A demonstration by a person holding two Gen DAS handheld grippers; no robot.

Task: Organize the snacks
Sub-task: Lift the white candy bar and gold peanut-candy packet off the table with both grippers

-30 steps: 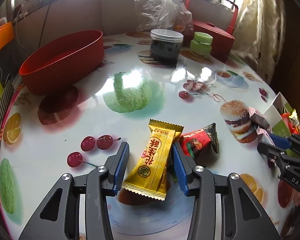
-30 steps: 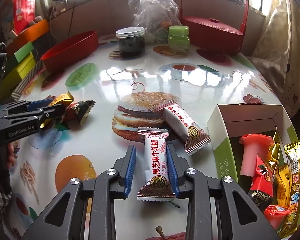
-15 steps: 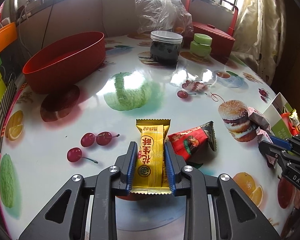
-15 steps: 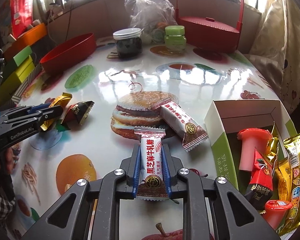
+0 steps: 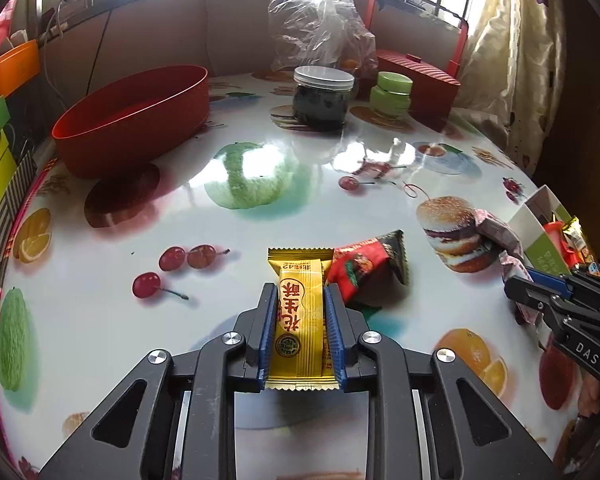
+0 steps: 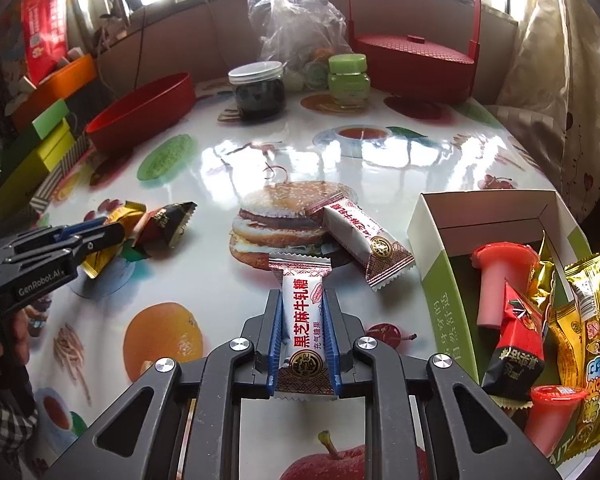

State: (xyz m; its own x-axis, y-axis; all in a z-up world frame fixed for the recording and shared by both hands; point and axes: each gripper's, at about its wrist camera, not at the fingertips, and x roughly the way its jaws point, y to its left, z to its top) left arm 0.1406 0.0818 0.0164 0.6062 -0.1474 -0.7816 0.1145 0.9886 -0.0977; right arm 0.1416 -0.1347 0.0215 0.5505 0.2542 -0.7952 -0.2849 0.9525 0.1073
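With several snacks already in the green box, the left tool is clamped on a yellow bar and the right tool on a white bar, both on the worktop, where a red packet and another white bar remain.

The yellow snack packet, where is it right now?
In the left wrist view the yellow snack packet sits low in the middle, pinched in the left gripper, with a red wrapped candy touching its right side.

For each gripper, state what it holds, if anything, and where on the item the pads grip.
Left gripper: yellow foil snack bar, pads on its long side edges. Right gripper: white-and-maroon candy bar, likewise clamped across its long sides.
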